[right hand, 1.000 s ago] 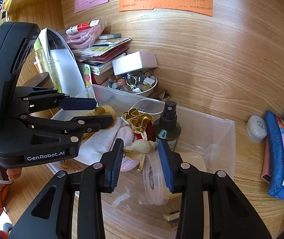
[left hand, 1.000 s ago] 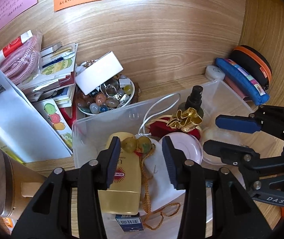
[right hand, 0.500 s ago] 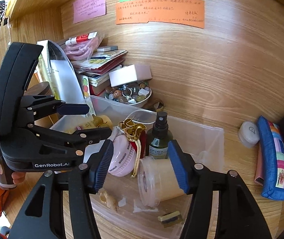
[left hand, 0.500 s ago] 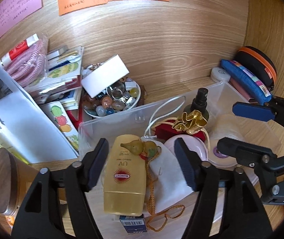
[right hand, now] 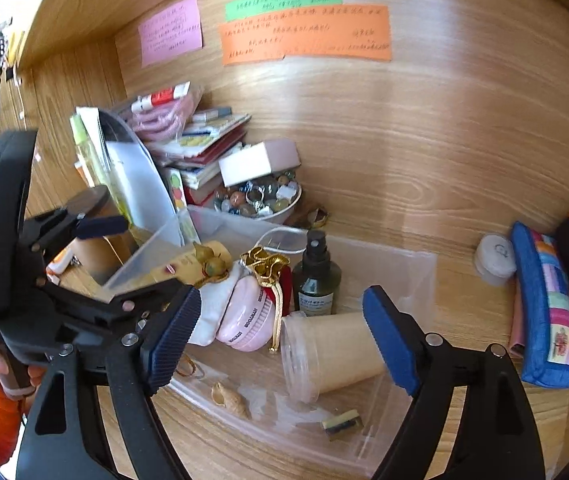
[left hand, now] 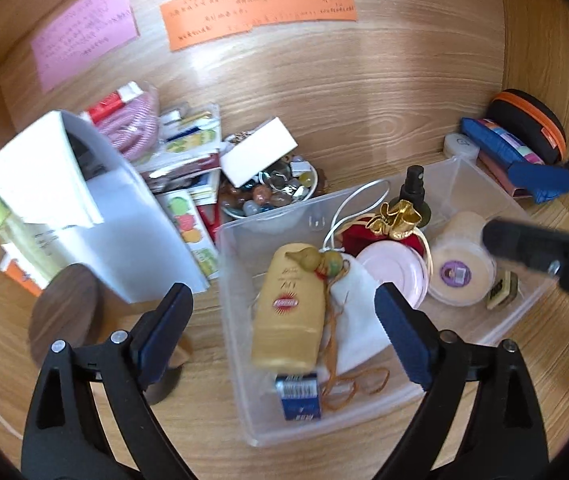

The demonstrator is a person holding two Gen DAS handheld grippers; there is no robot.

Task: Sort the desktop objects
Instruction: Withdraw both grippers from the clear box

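Both claws hang empty with jaws spread wide above the clear bin (left hand: 524,304): left claw (left hand: 284,332), right claw (right hand: 280,336). Inside lie a yellow sunscreen tube (left hand: 290,312) and a toppled jar (right hand: 332,350).

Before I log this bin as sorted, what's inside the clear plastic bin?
The clear plastic bin holds a yellow sunscreen tube, gourd charm, white pouch, pink compact, red pouch, spray bottle, tipped jar, shell. Anything beneath them is hidden.
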